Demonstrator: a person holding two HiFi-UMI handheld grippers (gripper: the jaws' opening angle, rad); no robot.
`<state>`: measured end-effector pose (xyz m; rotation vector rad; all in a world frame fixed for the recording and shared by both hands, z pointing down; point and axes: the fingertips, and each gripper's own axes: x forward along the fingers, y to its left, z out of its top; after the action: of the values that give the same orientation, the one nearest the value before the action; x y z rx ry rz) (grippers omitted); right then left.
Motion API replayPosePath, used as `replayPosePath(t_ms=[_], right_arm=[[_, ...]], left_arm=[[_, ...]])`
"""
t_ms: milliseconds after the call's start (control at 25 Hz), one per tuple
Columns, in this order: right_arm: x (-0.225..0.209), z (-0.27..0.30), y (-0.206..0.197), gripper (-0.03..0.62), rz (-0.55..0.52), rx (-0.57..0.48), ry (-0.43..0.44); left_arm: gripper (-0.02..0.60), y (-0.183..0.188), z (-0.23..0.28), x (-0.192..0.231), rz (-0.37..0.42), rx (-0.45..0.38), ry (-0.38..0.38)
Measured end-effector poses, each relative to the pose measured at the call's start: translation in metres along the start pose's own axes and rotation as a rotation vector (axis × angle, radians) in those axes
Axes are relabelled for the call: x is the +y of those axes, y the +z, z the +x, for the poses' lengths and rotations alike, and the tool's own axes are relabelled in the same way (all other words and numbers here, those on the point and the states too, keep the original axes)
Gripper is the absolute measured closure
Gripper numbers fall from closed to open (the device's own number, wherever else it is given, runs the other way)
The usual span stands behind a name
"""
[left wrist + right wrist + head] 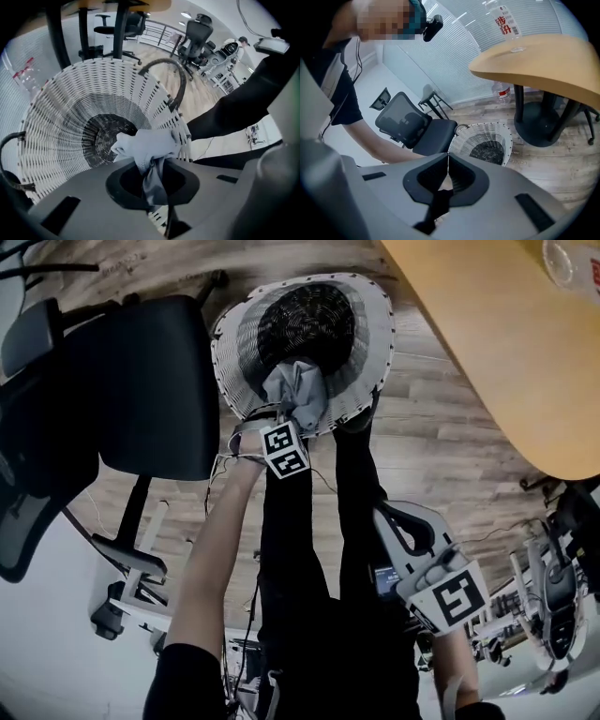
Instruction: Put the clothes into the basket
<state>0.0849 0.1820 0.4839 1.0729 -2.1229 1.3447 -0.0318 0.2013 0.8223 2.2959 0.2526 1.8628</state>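
While we point the left gripper (pixel 292 423) steeply down into the basket (pixel 375 324), its jaws sit clamped on the cloth (pixel 298 390). The cloth is light grey-blue, thin and soft. It is crumpled into a loose wad beyond the jaw tips, with one twisted fold pinched between them. In the left gripper view the wad (pixel 145 145) hangs inside the basket mouth against the near wall (pixel 61 117), above the dark bottom. We cannot tell whether it touches the weave.

Basket details:
- It is round and flares out towards the rim.
- The walls are white woven wicker with open slots near the rim, then a grey band lower down, and the bottom is a tight dark coil weave.
- A dark curved handle (pixel 173 75) loops over the rim.
- It stands upright on a wood-plank floor (pixel 441 437).
- A black office chair (pixel 150 381) with a smooth padded seat stands just beside it.
- A tan table (pixel 487 343) with a rounded edge is near.

We hold the right gripper (pixel 386 517) well back from the basket, at our right leg. In its own view the jaws (pixel 448 164) are together with nothing pinched at the tips, and the basket (pixel 501 136) sits beyond them. A clear plastic bottle (pixel 506 23) stands on the tabletop.
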Motion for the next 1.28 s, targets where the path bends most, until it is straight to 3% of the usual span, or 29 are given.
replayPosePath(t_ms=[200, 440, 760, 880, 960, 1280], right_arm=[[-0.014, 0.009, -0.013, 0.577, 0.018, 0.03, 0.009], [-0.033, 0.018, -0.022, 0.577, 0.051, 0.038, 0.004], [-0.058, 0.019, -0.043, 0.577, 0.053, 0.091, -0.007], [-0.062, 0.019, -0.051, 0.577, 0.062, 0.106, -0.017], [-0.062, 0.023, -0.055, 0.577, 0.064, 0.112, -0.016], [-0.064, 0.041, -0.067, 0.577, 0.108, 0.133, -0.024]], left_arm=[[0.523, 0.002, 0.04, 0.0, 0.053, 0.07, -0.073], [0.523, -0.001, 0.086, 0.01, 0.072, 0.136, -0.095], [0.523, -0.013, 0.145, 0.024, 0.034, 0.222, -0.082], [0.523, -0.016, 0.162, 0.028, 0.077, 0.266, -0.053], [0.522, -0.017, 0.172, 0.034, 0.096, 0.268, -0.041], [0.522, -0.02, 0.201, 0.049, 0.037, 0.215, -0.06]])
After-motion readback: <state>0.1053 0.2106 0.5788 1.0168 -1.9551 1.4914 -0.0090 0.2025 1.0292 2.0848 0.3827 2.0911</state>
